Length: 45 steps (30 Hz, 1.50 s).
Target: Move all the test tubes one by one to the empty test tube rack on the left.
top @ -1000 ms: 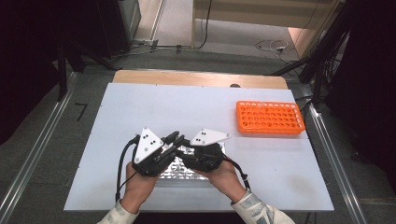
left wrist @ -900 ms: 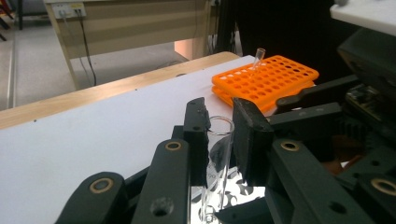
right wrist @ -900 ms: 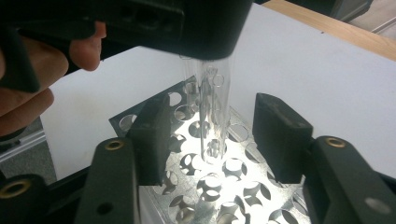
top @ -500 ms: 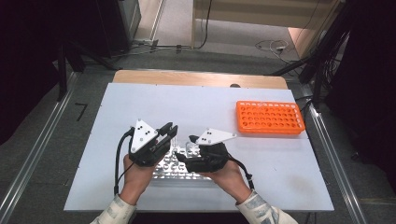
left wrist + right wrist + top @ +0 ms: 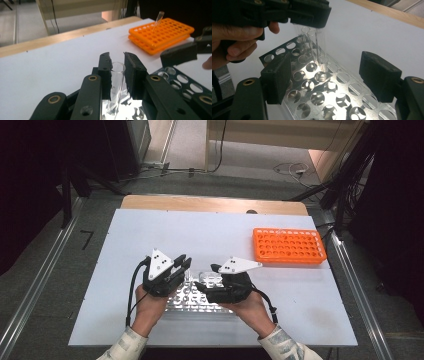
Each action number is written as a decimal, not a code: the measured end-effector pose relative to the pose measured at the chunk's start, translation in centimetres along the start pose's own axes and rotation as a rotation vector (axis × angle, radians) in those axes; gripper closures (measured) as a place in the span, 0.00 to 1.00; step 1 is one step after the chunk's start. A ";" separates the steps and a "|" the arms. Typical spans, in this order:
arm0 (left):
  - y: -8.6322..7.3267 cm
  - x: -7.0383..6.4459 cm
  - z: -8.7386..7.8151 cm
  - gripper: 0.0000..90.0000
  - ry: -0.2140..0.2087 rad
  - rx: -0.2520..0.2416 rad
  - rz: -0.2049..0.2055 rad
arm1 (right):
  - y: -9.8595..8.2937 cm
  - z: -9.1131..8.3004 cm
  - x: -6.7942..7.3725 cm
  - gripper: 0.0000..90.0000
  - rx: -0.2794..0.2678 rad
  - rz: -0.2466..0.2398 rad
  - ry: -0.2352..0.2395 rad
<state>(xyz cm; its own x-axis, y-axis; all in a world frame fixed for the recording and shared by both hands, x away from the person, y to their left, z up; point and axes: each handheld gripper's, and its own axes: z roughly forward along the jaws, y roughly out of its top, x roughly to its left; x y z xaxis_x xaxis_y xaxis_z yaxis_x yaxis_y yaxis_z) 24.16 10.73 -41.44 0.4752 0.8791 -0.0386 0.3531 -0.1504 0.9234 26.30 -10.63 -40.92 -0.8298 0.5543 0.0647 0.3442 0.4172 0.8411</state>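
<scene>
Glass tube [image 5: 115, 85] pinched upright in your left gripper [image 5: 117, 72] above metal rack [image 5: 329, 92]; your right gripper [image 5: 332, 77] gapes empty (jaws straddling rack).

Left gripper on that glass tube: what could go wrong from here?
1. The left gripper holds the glass test tube between hard fingers; too much squeeze might crack it, too little might let it slip.
2. Other tubes stand close by in the metal rack, so a sideways pull could knock them.
3. The open right gripper sits close over the rack.
</scene>
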 end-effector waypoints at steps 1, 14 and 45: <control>-0.1 0.0 0.1 0.84 -0.002 0.018 0.003 | 0.0 -0.1 0.0 0.27 0.000 0.003 -0.001; -0.5 -0.3 0.8 0.82 -0.002 0.139 0.012 | -0.1 -0.3 -0.3 0.27 0.002 0.004 -0.009; 0.6 -0.7 -0.7 0.16 -0.055 0.061 -0.094 | -1.6 -2.2 -6.7 0.30 -0.008 0.092 -0.240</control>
<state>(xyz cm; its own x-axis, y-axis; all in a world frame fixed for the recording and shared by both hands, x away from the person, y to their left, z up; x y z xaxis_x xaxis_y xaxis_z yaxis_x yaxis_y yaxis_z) 23.45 10.37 -40.57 0.4805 0.8647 -0.1467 0.4457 -0.0967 0.8899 30.32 -16.61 -41.53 -0.6667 0.7452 0.0127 0.4090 0.3516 0.8420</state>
